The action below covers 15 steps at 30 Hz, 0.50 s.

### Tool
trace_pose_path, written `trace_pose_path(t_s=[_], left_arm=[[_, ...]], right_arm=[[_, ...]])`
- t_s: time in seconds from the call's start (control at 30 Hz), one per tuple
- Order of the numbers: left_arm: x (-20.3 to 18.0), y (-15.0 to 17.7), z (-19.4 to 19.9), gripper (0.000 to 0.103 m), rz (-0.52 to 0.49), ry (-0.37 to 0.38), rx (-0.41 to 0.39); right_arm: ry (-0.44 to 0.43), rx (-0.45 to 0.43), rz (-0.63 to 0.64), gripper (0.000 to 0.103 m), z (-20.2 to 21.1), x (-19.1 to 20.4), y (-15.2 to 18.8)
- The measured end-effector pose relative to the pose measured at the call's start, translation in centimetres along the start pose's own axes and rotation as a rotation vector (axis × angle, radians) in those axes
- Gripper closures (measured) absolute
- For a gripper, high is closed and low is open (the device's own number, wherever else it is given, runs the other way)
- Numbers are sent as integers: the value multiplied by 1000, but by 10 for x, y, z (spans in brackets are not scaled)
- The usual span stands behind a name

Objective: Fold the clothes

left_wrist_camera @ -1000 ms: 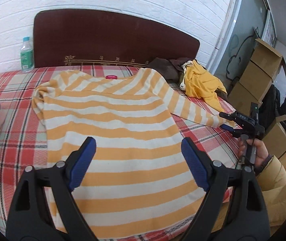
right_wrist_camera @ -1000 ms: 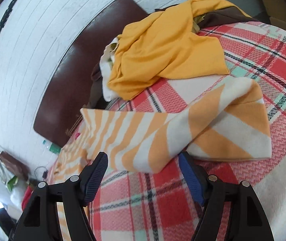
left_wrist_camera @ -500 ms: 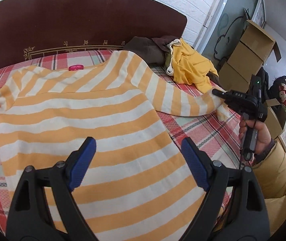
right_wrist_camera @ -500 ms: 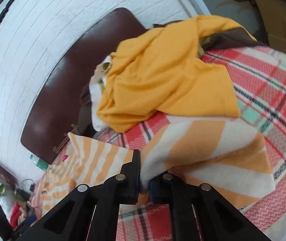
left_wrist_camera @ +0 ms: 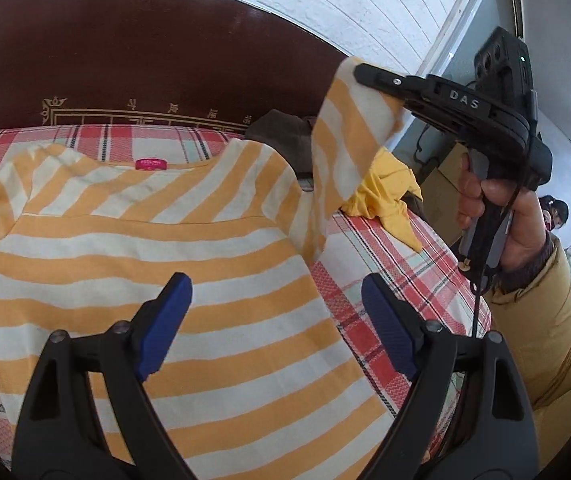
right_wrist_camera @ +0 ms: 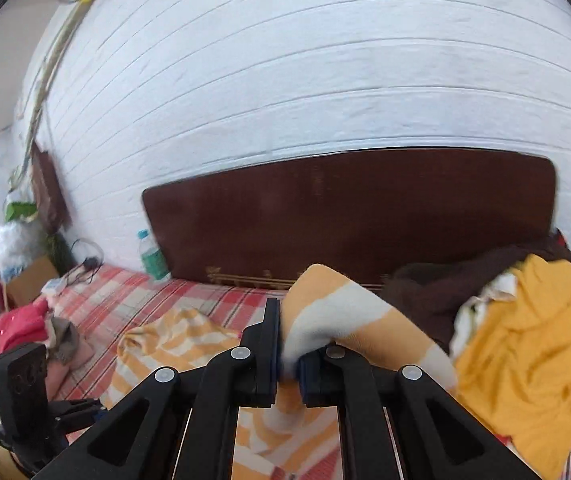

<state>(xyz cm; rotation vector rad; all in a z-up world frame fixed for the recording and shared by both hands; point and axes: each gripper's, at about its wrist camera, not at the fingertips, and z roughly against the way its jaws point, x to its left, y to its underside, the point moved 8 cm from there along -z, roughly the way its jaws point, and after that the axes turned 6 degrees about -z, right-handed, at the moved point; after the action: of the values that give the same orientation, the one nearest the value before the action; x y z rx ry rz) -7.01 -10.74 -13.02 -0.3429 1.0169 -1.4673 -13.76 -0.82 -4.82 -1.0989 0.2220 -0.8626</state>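
Observation:
An orange-and-white striped sweater (left_wrist_camera: 173, 264) lies flat on the plaid bed, its pink neck label toward the headboard. My left gripper (left_wrist_camera: 275, 320) hovers open above the sweater's right side, nothing between its blue pads. My right gripper (right_wrist_camera: 289, 354) is shut on the cuff of the striped sleeve (right_wrist_camera: 341, 312) and holds it lifted off the bed. In the left wrist view that right gripper (left_wrist_camera: 369, 74) appears at the upper right, with the raised sleeve (left_wrist_camera: 349, 140) hanging from it down to the shoulder.
A yellow garment (right_wrist_camera: 525, 344) and a dark brown one (right_wrist_camera: 425, 292) are heaped at the bed's far right corner. The dark headboard (left_wrist_camera: 145, 60) backs the bed. A water bottle (right_wrist_camera: 151, 256) stands at its left end, and pink clothes (right_wrist_camera: 17, 324) lie at the left.
My right gripper shut on the sleeve cuff, then lifted it off the bed and swung it up toward the sweater's body. My left gripper moved forward over the sweater and stayed open.

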Motion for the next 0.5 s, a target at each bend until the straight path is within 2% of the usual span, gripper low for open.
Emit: trace_pose_path(t_s=[0.17, 0.3, 0.37, 0.43, 0.5], left_arm=[[32, 2, 18, 16, 66, -37, -26], [57, 9, 24, 16, 105, -73, -22], [67, 12, 24, 16, 123, -85, -15], [73, 14, 23, 16, 133, -89, -10], [77, 15, 23, 16, 139, -87, -7]], right_arm=[[-77, 166, 177, 94, -79, 78, 24], [-92, 313, 258, 88, -134, 111, 68], [-80, 386, 304, 81, -152, 117, 95], [-118, 471, 322, 61, -158, 121, 121], [-143, 495, 325, 58, -151, 120, 135]])
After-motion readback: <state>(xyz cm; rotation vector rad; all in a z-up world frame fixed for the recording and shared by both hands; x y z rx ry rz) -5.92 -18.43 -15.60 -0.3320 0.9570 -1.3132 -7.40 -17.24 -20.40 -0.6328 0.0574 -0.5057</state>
